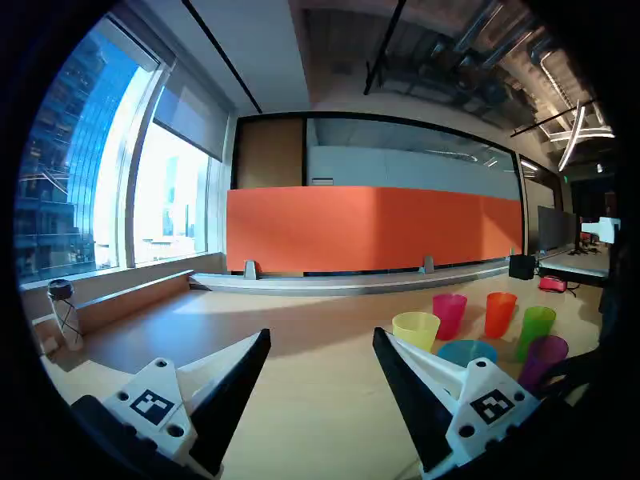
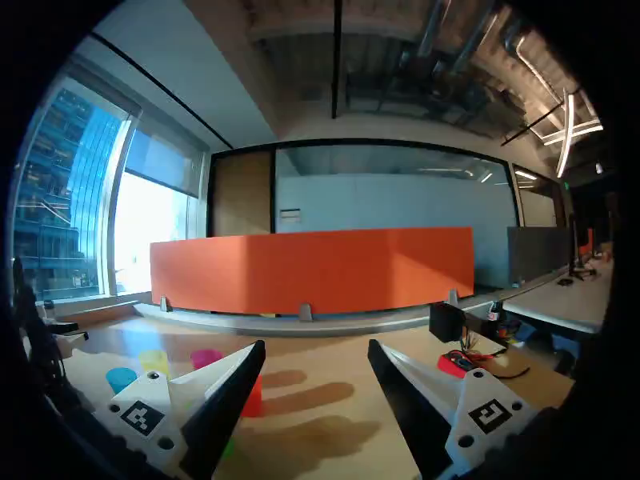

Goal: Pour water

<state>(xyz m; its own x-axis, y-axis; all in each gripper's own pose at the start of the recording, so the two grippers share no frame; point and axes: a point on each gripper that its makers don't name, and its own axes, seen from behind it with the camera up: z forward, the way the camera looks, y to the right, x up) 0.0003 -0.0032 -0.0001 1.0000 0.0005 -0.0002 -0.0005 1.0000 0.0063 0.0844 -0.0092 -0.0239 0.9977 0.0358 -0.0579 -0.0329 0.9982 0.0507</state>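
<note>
Several coloured plastic cups stand in a cluster on the wooden table. In the left gripper view they are ahead to the right: yellow cup (image 1: 415,328), pink cup (image 1: 449,312), orange cup (image 1: 500,312), green cup (image 1: 534,328), purple cup (image 1: 546,356) and blue cup (image 1: 466,350). My left gripper (image 1: 320,336) is open just left of them, holding nothing. In the right gripper view the blue cup (image 2: 122,378), yellow cup (image 2: 154,362) and pink cup (image 2: 206,358) sit low on the left, and the orange cup (image 2: 253,398) is partly behind my finger. My right gripper (image 2: 314,346) is open with nothing between its fingers.
An orange partition (image 1: 368,228) runs along the table's far edge. A black box (image 2: 446,322) and a red device (image 2: 458,364) with cables lie to the right. A small stand with a dark top (image 1: 62,308) sits by the window sill at left.
</note>
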